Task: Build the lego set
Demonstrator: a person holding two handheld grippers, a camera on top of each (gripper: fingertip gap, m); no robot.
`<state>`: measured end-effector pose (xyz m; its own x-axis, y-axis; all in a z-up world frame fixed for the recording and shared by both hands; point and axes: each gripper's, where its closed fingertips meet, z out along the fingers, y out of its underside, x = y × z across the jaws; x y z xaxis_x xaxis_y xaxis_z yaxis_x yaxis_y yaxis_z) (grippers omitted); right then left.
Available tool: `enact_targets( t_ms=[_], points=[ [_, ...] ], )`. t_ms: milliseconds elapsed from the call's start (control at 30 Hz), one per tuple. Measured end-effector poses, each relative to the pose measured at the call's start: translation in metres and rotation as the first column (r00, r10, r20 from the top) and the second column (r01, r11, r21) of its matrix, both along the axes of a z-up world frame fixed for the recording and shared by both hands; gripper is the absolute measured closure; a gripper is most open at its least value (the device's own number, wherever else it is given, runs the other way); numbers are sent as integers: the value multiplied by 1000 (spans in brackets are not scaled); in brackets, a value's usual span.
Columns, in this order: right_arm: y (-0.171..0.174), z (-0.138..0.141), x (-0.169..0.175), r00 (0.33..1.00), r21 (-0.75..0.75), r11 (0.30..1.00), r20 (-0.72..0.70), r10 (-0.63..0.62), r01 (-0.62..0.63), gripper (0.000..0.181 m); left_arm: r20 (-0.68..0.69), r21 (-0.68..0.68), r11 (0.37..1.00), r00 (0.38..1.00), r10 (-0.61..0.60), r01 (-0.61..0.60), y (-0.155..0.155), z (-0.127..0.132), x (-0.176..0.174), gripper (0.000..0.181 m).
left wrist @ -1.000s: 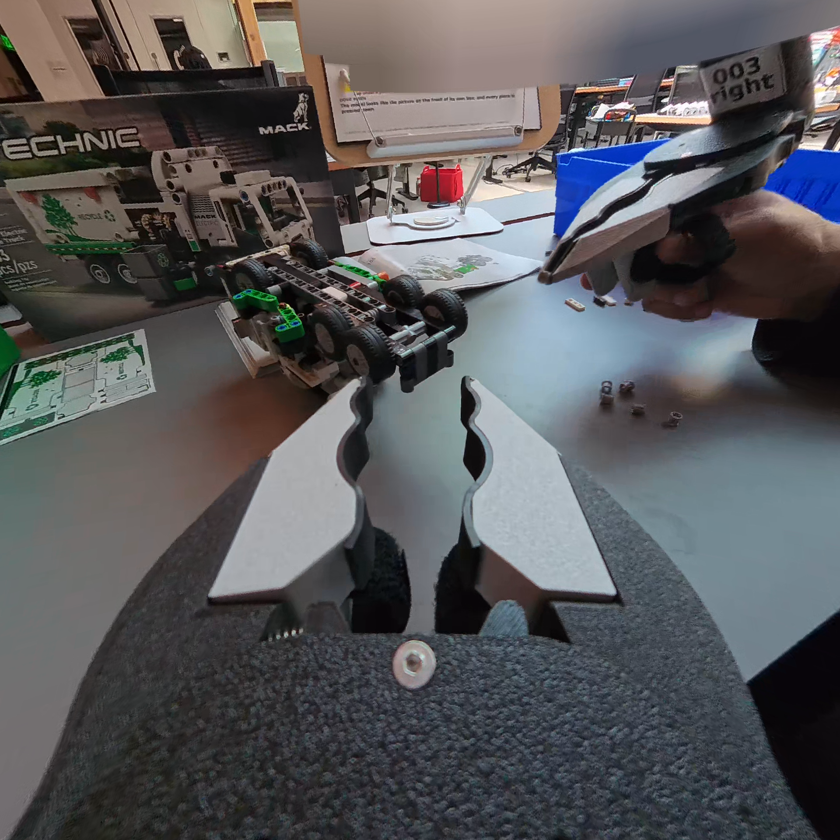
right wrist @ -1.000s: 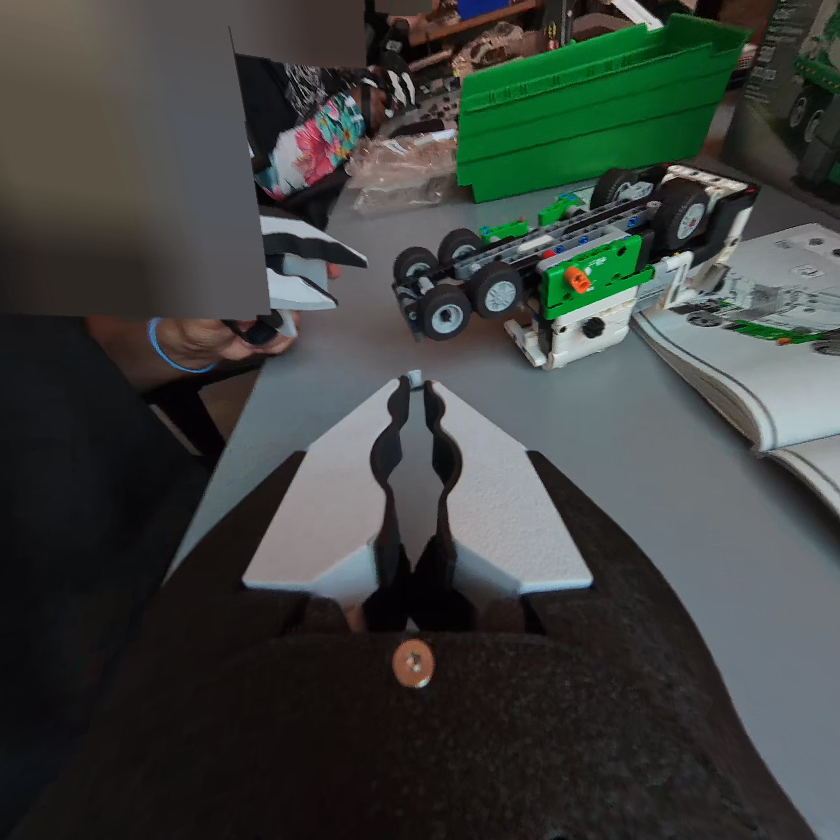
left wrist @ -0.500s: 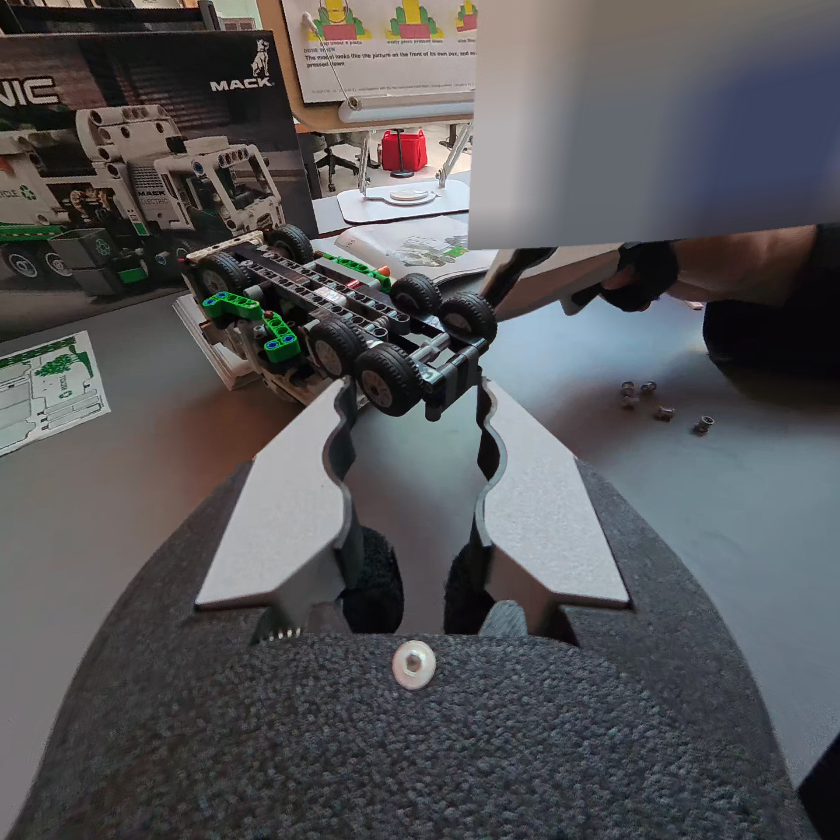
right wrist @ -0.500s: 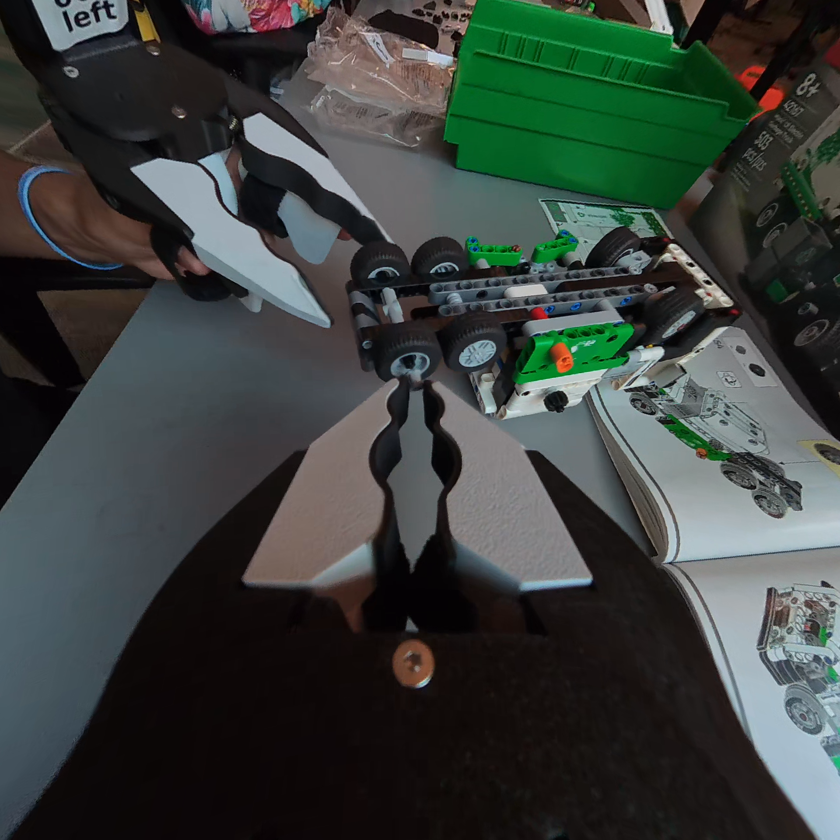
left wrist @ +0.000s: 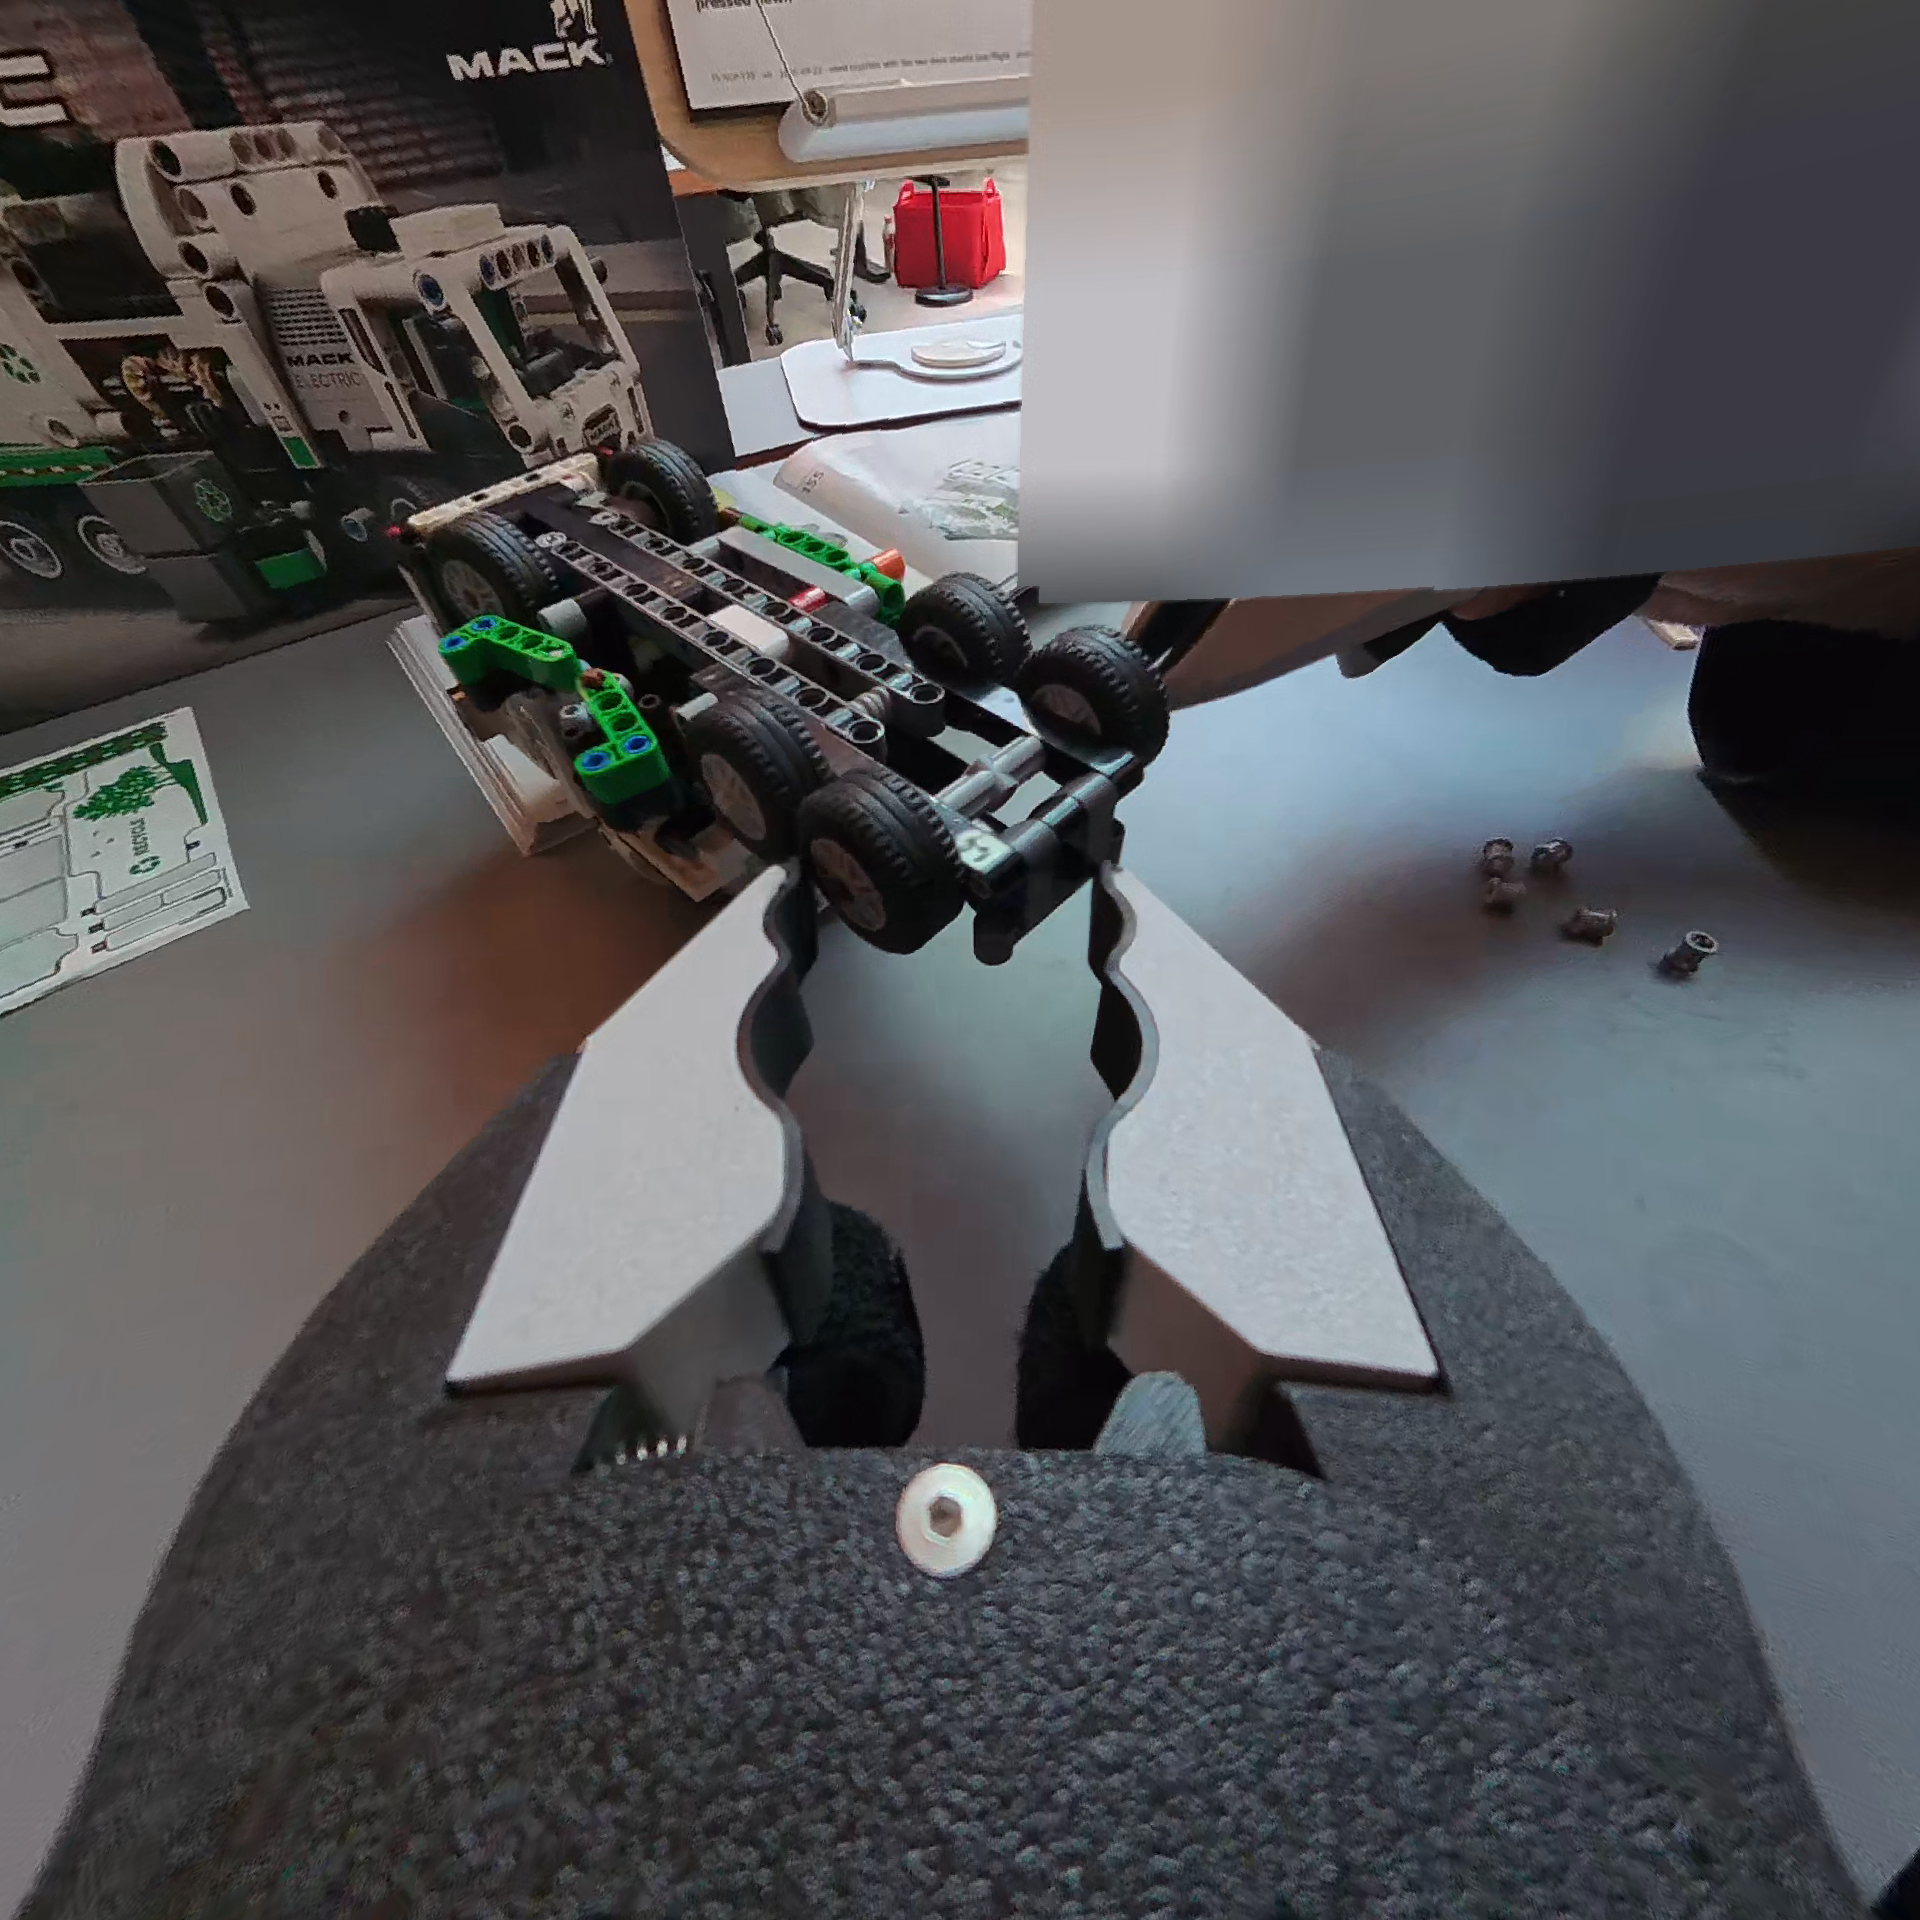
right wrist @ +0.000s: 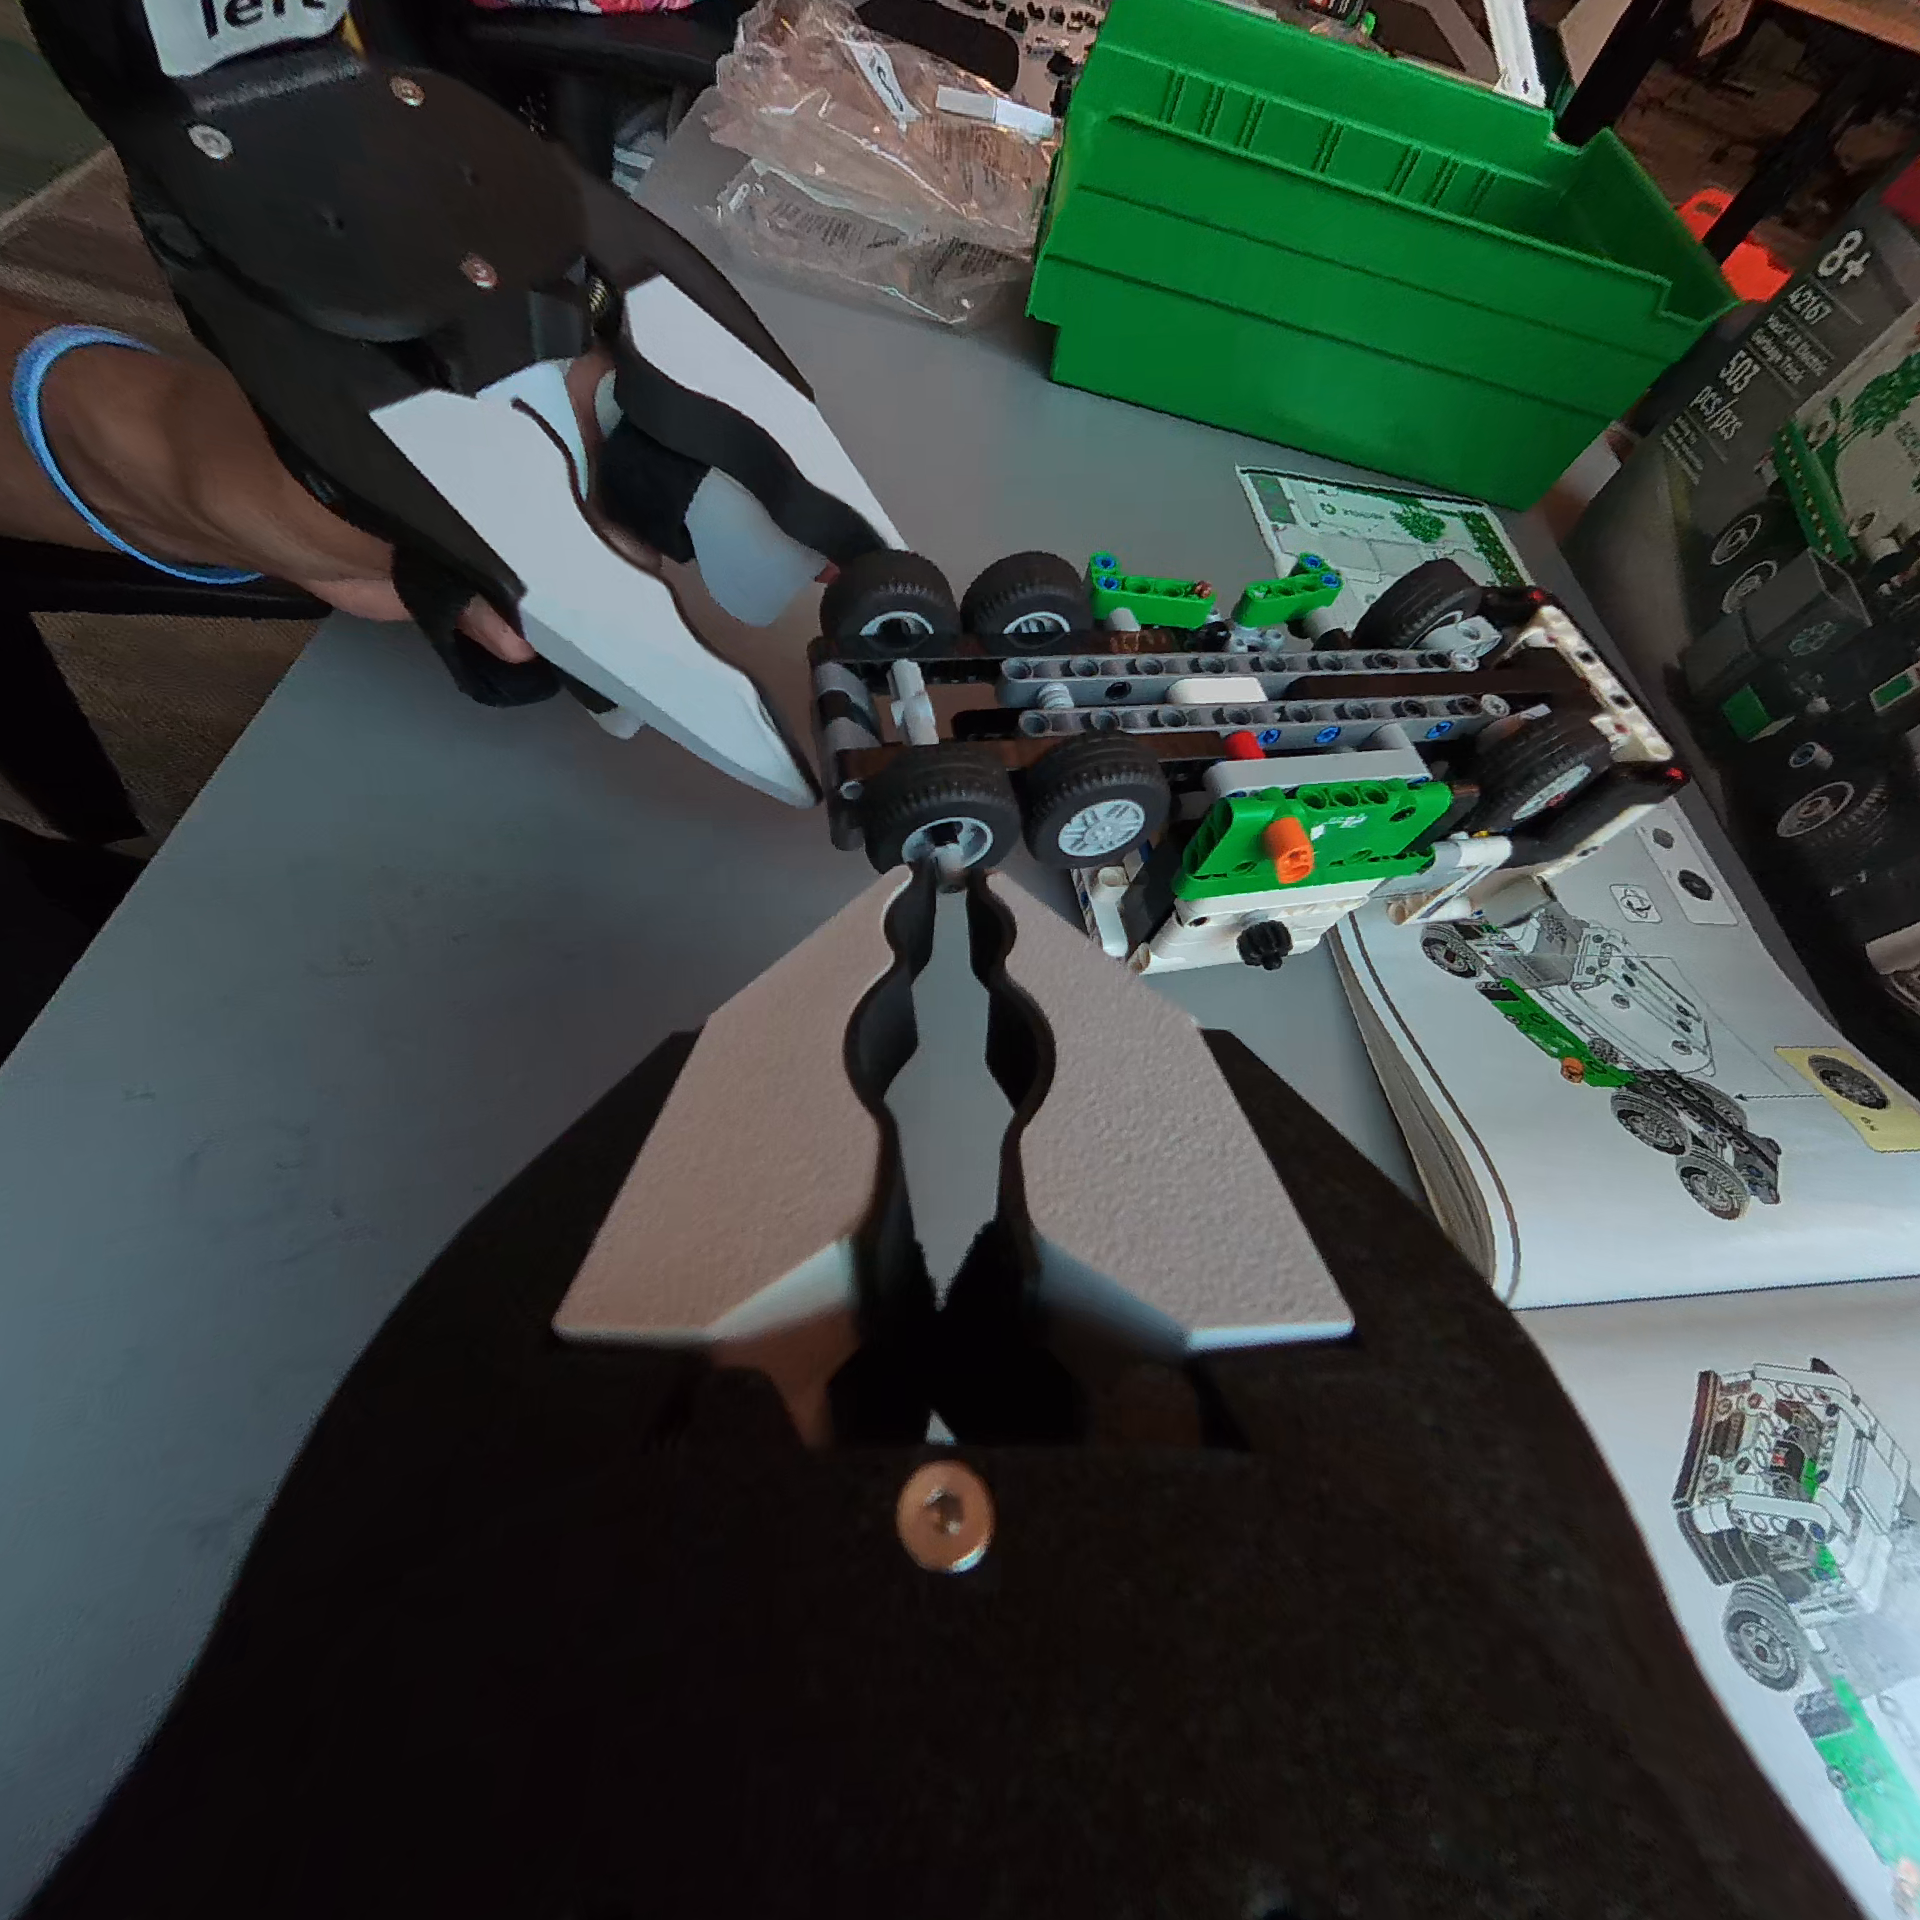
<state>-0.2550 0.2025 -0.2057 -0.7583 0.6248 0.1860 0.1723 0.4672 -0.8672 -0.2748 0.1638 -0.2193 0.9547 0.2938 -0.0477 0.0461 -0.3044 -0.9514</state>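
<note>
Your left gripper (right wrist: 821,686) gapes wide at the rear of the overturned truck chassis (right wrist: 1226,727) on the table (right wrist: 416,987). Your right gripper (right wrist: 948,883), nearly closed, pinches a small grey pin at the rear wheel (right wrist: 940,805). Behind stands a green bin (right wrist: 1340,270), contents hidden.

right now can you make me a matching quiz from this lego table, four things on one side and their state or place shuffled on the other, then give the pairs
Things:
1. left gripper
2. right gripper
3. truck model
4. instruction booklet

States or places:
A. lying open on the table
B. tipped over, underside and wheels showing
C. shut on a small grey piece at a rear wheel hub
D. open, fingers either side of the truck's rear end

Pairs: 1-D, 2-C, 3-B, 4-A
</note>
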Motion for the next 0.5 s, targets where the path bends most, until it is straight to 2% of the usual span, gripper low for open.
enact_targets(
  t_ms=[500],
  points=[
    [3, 5, -2, 994, 131, 991, -106, -9, 23, 176, -21, 7, 1000, 1000, 13, -12, 2, 2, -2, 131]
  ],
)
